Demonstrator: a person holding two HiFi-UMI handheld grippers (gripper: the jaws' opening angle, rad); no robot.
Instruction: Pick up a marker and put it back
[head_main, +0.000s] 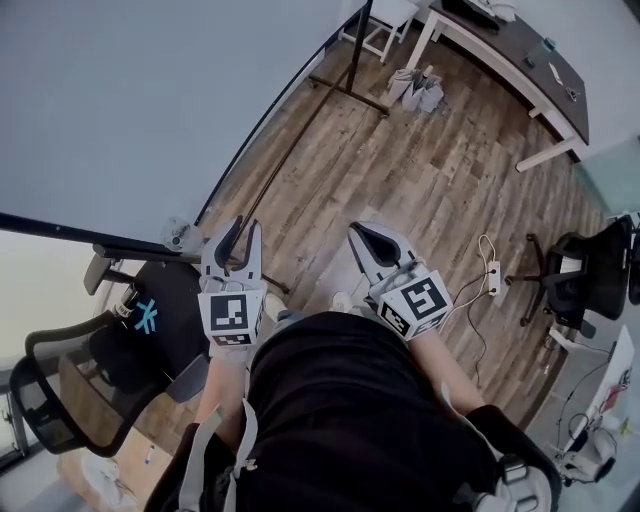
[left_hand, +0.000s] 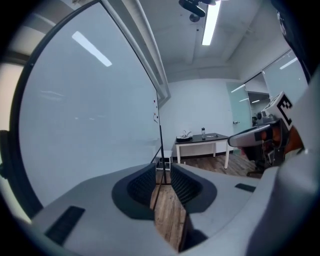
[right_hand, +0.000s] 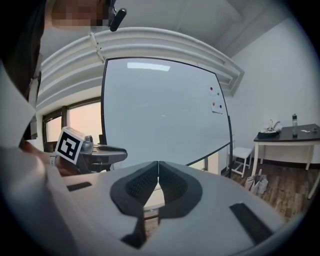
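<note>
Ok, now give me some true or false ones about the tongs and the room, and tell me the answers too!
1. The left tongs are open with nothing between them. True.
2. The right tongs are holding a marker. False: they are shut and empty.
3. The floor is made of wooden planks. True.
4. The whiteboard is full of writing. False: it looks blank, apart from a couple of small dots near one edge in the right gripper view.

I see: black top (head_main: 350, 400) | grey straps (head_main: 245, 432) | grey left gripper (head_main: 243, 235), right gripper (head_main: 362, 238) | black-white square-marked cubes (head_main: 232, 318)
</note>
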